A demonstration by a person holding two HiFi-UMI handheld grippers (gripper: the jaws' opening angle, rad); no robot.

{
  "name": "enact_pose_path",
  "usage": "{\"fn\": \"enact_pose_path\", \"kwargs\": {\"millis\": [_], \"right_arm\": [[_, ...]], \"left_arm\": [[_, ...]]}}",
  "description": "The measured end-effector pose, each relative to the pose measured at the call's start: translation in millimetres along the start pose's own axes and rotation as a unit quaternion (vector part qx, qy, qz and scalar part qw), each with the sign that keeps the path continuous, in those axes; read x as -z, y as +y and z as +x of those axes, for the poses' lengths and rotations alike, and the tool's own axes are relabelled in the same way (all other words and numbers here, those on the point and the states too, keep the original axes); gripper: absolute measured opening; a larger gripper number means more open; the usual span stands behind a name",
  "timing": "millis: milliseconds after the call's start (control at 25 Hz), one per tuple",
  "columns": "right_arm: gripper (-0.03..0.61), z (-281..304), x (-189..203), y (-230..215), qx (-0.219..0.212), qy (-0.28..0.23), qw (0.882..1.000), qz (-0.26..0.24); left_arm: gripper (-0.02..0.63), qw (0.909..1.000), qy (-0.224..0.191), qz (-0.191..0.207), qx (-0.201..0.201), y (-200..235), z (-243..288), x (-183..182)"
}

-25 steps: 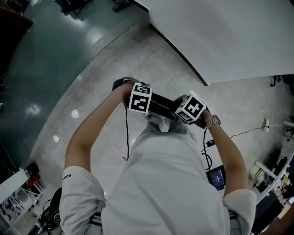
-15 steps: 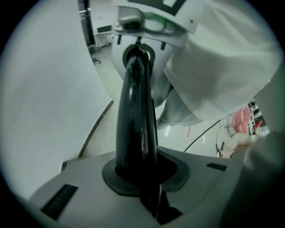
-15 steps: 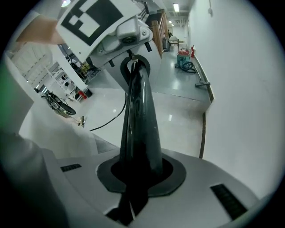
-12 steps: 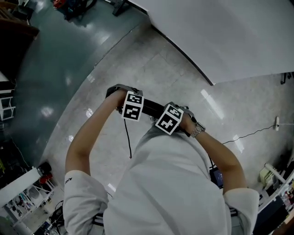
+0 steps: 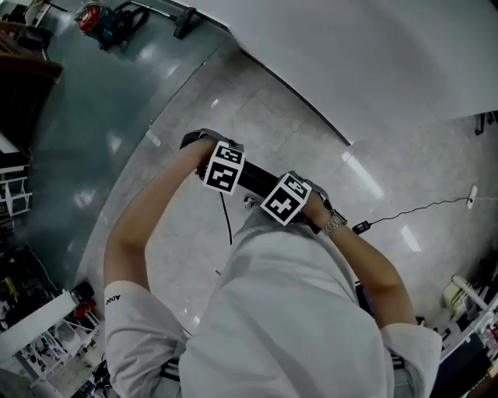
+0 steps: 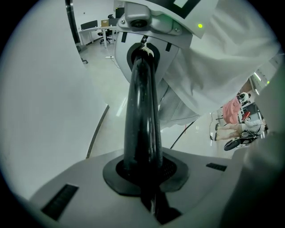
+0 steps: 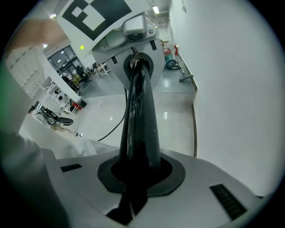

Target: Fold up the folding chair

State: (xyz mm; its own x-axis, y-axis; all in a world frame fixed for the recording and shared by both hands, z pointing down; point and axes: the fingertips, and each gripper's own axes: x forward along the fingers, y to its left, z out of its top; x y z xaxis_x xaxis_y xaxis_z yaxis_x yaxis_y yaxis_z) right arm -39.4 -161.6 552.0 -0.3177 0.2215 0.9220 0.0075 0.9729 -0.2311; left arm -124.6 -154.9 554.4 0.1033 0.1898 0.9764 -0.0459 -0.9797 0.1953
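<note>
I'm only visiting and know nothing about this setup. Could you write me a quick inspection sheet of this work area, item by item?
Surface: pale tiled floor, with darker glossy floor to its left.
Job's things: a black bar spans both grippers. It is probably part of the folding chair, whose rest is hidden below the person.
Clutter: red machine far off; racks at lower left.
Grippers: left hand-held gripper is shut on the black bar; right hand-held gripper has just closed on it.
Cables: black cable hangs below the left gripper; floor cable lies at right.
Surroundings: white wall; person's white shirt.
</note>
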Motion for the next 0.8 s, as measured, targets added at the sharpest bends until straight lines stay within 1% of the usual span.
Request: {"fn": "enact_pose_path", "kwargs": {"millis": [160,360,640,800], "right_arm": [[0.048,-18,9,-39,0.022,-0.001,1.000,0.015],[0.049,-44,23,-79,0.052,-0.006,0.998,0.040],[0.049,-70,33,-148,0.100,0.013,0.994,0.043],[0.048,-88,47,-183,0.113,0.025,0.992,0.058]], "left_arm": [[0.049,0.9998,-0.006,0.011,-0.015,43,-12,-17],[0.049,0.9989,0.000,0.042,-0.021,88,-28,-42],[0.051,0.9968,-0.025,0.067,-0.035,159,-38,-64],[0.051,0.9947,-0.036,0.089,-0.036,197,-45,-85]]}}
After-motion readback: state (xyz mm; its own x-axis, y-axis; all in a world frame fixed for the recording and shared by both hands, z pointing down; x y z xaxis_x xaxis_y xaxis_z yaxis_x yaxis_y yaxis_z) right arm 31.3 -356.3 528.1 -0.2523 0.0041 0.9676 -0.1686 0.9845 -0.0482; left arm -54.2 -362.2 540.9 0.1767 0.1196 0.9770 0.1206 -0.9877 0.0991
